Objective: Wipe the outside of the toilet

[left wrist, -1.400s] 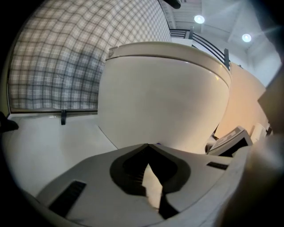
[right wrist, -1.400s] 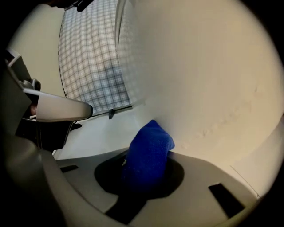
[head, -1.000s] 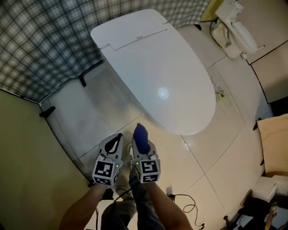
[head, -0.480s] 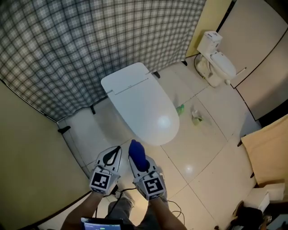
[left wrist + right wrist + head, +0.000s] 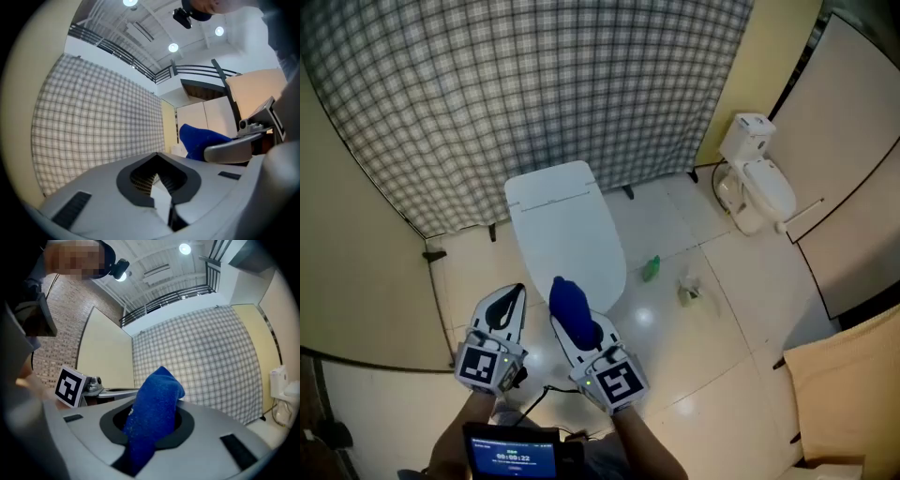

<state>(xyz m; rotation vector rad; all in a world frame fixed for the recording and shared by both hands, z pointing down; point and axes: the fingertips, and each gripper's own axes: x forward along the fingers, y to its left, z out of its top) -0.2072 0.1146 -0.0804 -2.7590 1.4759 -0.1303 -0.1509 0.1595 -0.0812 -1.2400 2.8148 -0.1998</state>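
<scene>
Toilet [image 5: 567, 230] looks farther away | left gripper [image 5: 510, 298] closed | right gripper [image 5: 566, 302] pinches cloth [image 5: 573, 317] | checked wall [image 5: 534, 84], tile floor [image 5: 727, 309]

The head view looks steeply down from well above: the closed toilet [image 5: 565, 234] lies near centre, with the left gripper [image 5: 511, 298] and right gripper [image 5: 579, 330] at 6 o'clock. Each gripper view sits close behind its own jaws, tilted up toward the ceiling [image 5: 140, 33]. All three views share the checked wall [image 5: 534, 84] and the blue cloth [image 5: 569, 307], which lies at 3 o'clock in the left gripper view.
</scene>
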